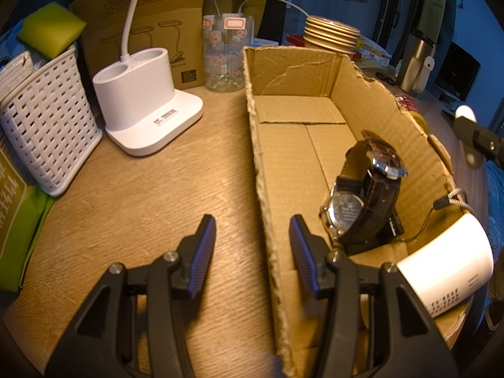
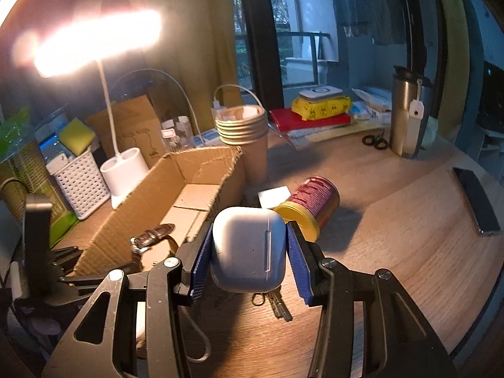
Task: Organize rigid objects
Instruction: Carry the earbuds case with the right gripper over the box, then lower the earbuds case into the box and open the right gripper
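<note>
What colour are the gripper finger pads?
Blue, ribbed pads on black fingers; clearest in the right wrist view.

Smooth, matt white plastic earbud case (image 2: 249, 249) between ribbed blue pads (image 2: 201, 264); at ten o'clock, rough corrugated cardboard box (image 2: 151, 195), torn edges; wood-grain table (image 2: 393, 236); glossy metal can (image 2: 312, 204).

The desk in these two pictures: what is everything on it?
cardboard box: one, brown, open, mid-desk
watches: two, dark straps, inside the box
white cylinder: one, lying at the box's near end
earbud case: one, white, between the right gripper's pads
can: one, red and yellow, on its side
keys: one set, under the case
lamp base: one, white, left of the box
basket: one, white, far left
paper cups: one stack, brown
tumbler: one, steel
phone: one, dark
left gripper: open, empty
right gripper: shut on the case
</note>
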Demonstrator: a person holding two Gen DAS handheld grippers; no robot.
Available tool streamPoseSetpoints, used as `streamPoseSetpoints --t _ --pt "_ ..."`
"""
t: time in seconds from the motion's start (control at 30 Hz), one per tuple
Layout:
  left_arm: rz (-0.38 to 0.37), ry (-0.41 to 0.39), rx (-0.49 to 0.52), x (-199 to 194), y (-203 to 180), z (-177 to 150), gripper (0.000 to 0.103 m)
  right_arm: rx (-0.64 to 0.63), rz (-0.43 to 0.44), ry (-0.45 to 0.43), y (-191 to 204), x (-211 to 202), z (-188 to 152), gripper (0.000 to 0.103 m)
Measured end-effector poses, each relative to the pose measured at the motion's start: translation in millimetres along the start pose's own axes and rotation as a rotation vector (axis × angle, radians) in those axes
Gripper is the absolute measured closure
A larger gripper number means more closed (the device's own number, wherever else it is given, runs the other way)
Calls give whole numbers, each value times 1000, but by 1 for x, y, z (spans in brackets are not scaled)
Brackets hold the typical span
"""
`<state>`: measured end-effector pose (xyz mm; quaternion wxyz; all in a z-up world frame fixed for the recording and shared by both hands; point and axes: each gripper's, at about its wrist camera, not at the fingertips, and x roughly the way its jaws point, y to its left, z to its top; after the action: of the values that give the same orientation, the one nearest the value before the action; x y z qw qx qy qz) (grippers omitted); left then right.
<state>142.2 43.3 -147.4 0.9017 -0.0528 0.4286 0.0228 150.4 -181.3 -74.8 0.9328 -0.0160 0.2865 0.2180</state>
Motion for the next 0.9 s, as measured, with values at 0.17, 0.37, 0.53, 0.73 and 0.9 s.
streamPoseSetpoints --t 0.17,0.37,0.53,0.73,0.9 --pt "0 0 0 0 0 0 53 -35 23 -16 16 -6 7 55" --pt "0 0 0 0 0 0 52 -76 47 -20 34 -8 10 55" --pt "0 -2 0 0 0 0 52 -103 65 -18 47 -6 14 55" --pt "0 -2 0 0 0 0 53 -132 83 -12 60 0 17 55" --pt "0 -2 0 0 0 0 53 -148 96 1 68 6 18 55"
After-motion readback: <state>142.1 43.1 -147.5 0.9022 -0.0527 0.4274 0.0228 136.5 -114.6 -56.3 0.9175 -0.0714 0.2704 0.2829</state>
